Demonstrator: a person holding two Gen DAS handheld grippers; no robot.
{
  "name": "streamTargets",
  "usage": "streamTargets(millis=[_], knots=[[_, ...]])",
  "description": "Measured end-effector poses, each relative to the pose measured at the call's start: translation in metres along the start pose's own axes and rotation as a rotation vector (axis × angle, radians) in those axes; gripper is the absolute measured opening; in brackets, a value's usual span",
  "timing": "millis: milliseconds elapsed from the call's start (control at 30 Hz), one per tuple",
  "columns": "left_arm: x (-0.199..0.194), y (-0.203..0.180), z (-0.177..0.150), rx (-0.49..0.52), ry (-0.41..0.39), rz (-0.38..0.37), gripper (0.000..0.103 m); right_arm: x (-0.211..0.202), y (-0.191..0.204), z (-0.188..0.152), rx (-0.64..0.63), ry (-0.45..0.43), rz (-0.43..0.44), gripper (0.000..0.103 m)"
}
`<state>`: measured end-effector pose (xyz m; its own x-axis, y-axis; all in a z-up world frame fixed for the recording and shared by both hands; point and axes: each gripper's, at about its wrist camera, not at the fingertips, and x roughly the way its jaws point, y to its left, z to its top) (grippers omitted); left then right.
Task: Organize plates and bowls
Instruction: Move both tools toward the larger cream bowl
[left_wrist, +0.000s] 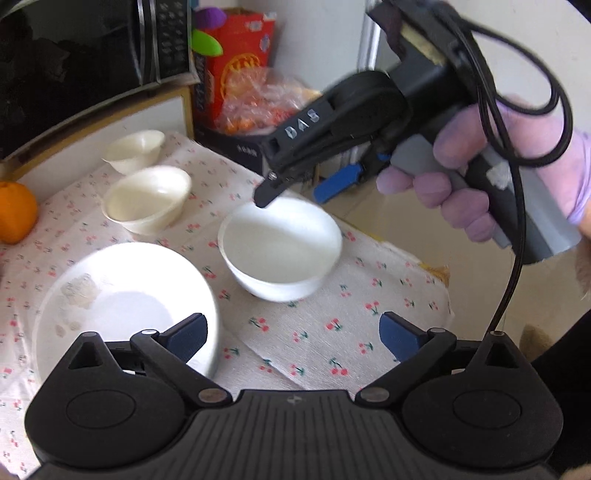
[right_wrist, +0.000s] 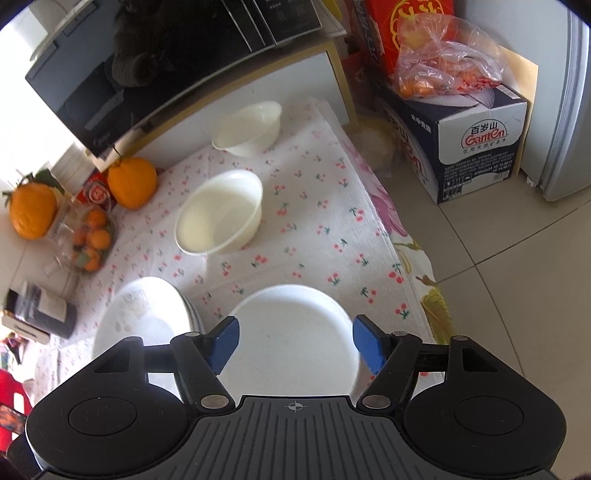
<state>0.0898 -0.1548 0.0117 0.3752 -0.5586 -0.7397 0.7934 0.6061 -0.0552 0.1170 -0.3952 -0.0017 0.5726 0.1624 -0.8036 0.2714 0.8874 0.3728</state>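
Note:
A white bowl stands on the cherry-print cloth. My right gripper, held by a gloved hand, hovers just above its far rim. In the right wrist view the right gripper is open, the white bowl lies below its blue pads, and nothing is pressed between them. My left gripper is wide open and holds nothing. A stack of white plates sits under its left finger. Two cream bowls stand behind, apart from each other.
A black microwave stands at the back on a shelf. Oranges and a fruit dish sit at the left. A water carton with a bag of fruit stands on the tiled floor beyond the cloth's right edge.

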Motion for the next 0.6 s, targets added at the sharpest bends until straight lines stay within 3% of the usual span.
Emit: streamTargets(millis=[167,433,600], knots=[[-0.008,0.013,0.003,-0.038,-0.04,0.044,0.102,-0.004,0.006,0.004,0.007,-0.04,0.001,0.075],[-0.004,0.033,0.015,-0.043,-0.058,0.179,0.103,-0.004,0.02,0.011,0.0,-0.098,0.024,0.087],[0.0,0.056,0.027,-0.066,-0.058,0.232,0.103,0.002,0.027,0.018,0.013,-0.124,0.024,0.089]])
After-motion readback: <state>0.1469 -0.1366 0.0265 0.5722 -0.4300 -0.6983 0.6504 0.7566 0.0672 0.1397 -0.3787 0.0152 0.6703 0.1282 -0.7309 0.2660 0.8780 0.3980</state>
